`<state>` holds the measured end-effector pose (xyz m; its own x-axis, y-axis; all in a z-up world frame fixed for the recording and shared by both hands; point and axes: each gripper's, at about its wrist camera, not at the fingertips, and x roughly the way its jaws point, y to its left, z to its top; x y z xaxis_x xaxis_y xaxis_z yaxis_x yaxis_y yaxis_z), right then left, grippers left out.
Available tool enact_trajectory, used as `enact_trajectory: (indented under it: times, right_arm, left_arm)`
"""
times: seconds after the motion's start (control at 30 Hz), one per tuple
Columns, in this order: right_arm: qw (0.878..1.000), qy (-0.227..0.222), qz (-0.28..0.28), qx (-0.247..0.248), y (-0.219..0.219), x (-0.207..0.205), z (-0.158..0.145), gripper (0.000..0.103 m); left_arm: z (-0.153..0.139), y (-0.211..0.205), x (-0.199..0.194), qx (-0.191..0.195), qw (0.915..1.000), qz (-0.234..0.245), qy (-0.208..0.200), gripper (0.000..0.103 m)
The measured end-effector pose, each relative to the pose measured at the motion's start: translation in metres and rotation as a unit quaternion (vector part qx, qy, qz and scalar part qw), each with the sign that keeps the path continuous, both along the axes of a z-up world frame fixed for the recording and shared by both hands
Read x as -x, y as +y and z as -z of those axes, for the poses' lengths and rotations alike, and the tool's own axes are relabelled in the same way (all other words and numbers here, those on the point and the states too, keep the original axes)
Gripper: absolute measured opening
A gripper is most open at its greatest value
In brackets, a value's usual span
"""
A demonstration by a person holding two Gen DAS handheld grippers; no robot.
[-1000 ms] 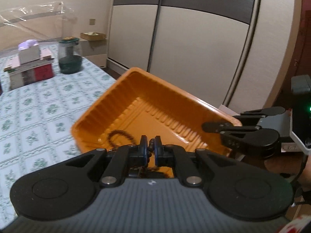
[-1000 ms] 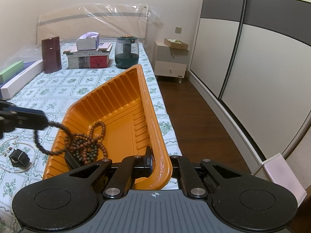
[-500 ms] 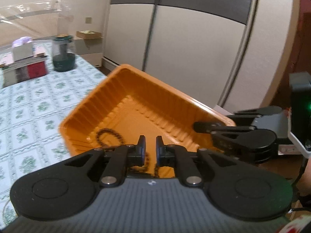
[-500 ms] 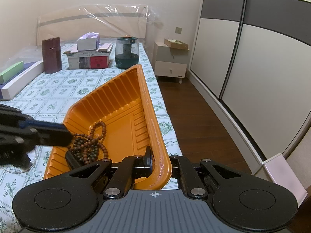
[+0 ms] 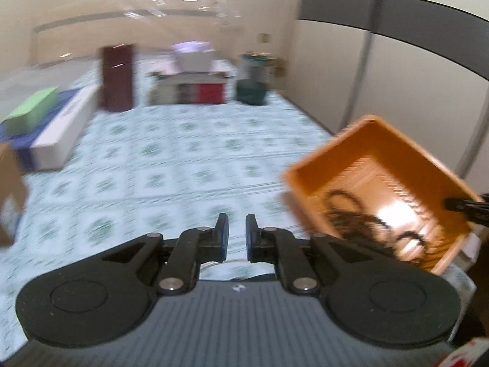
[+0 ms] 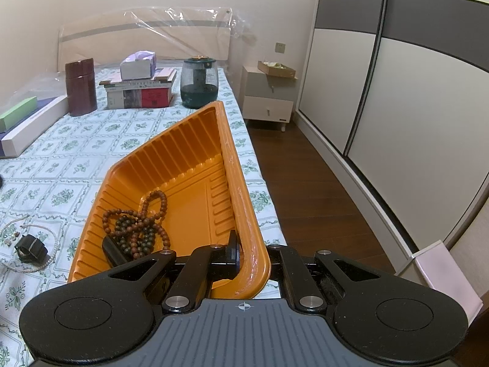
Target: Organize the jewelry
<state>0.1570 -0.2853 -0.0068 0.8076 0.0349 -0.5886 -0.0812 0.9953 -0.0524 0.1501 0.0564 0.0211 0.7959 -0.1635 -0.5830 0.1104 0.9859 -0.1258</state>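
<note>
At the bed's right edge, the right claw (image 6: 244,253) clamps the ribbed orange plastic tray's (image 6: 171,159) rim; brown wooden beads (image 6: 137,223) lie inside; the left claw (image 5: 233,232) gapes, empty.

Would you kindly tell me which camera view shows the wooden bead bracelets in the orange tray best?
The right wrist view: the bead bracelets lie sharp, with single beads visible, in the orange tray. The left wrist view shows them only as dark, motion-blurred loops.
</note>
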Motion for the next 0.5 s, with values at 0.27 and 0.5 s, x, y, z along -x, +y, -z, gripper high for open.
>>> enact_trajectory:
  times: [0.27, 0.5]
  right_arm:
    - [1.0, 0.0, 0.001, 0.002, 0.0, 0.0, 0.0, 0.006]
    - [1.0, 0.001, 0.001, 0.004, 0.0, 0.001, 0.001, 0.006]
  left_arm:
    - [0.02, 0.042, 0.02, -0.024, 0.998, -0.055, 0.019, 0.017]
    - [0.045, 0.043, 0.033, -0.039, 0.9963, -0.062, 0.044, 0.018]
